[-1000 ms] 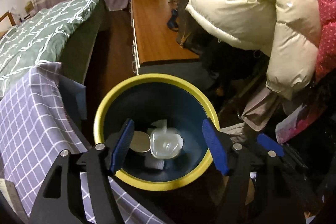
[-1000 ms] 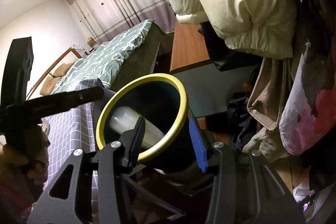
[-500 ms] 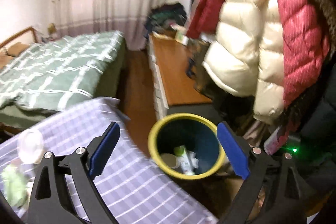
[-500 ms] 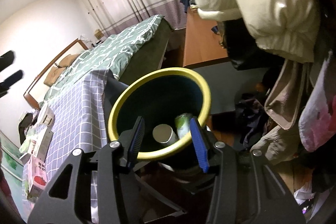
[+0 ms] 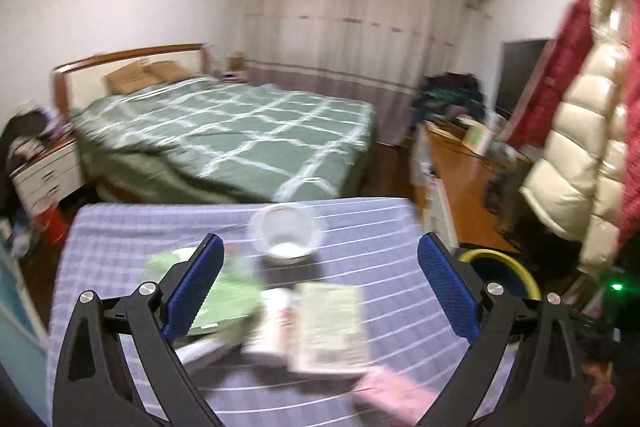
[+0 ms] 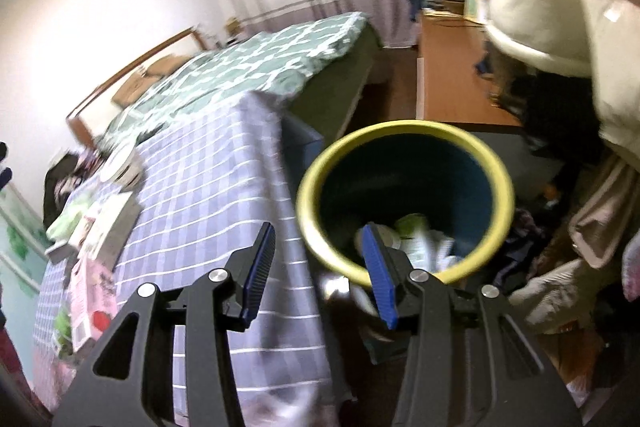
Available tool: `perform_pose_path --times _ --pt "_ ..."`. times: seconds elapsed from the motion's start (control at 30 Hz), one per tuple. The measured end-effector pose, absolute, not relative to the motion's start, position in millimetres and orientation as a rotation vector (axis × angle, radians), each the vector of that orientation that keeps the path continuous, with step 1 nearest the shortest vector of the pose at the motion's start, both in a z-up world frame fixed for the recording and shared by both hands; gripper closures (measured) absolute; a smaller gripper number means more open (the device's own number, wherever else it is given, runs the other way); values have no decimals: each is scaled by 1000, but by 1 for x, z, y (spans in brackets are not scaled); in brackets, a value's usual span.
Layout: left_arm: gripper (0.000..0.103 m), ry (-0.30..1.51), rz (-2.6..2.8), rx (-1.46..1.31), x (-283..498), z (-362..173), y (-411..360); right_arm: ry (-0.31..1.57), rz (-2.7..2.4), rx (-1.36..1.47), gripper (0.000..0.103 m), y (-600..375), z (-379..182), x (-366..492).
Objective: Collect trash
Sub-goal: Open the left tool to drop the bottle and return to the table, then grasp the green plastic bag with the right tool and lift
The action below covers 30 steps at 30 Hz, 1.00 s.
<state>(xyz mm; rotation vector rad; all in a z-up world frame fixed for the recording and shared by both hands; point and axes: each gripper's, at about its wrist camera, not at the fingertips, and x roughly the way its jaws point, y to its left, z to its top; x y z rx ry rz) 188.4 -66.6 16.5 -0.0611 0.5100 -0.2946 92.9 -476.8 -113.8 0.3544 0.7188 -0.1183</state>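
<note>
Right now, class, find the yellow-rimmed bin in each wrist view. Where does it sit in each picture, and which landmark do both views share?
Left wrist view: the bin shows only as a yellow arc at lower right, past the table's right edge, behind the left claw's right finger.
Right wrist view: the bin fills the centre, trash inside, beside the table.
Shared landmark: the green bed.

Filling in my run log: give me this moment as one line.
left hand-held gripper: open, empty, over table litter | right hand-held gripper: open, empty, at trash bin | bin holds trash

table (image 5: 380, 251), checked purple cloth | on it: white bowl (image 5: 286, 239); booklet (image 5: 330, 327); green packet (image 5: 228, 291)
</note>
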Motion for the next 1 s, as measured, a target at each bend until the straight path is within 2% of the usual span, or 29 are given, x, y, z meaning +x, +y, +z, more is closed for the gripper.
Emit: perform_pose_path --times 0.47,0.8,1.0 --pt "7 446 72 -235 189 -44 101 785 202 162 59 -324 -90 149" --pt "5 383 137 -213 180 -42 111 818 395 34 59 -229 -61 223" --pt "5 384 136 -214 179 -41 106 931 461 6 60 -175 -68 285"
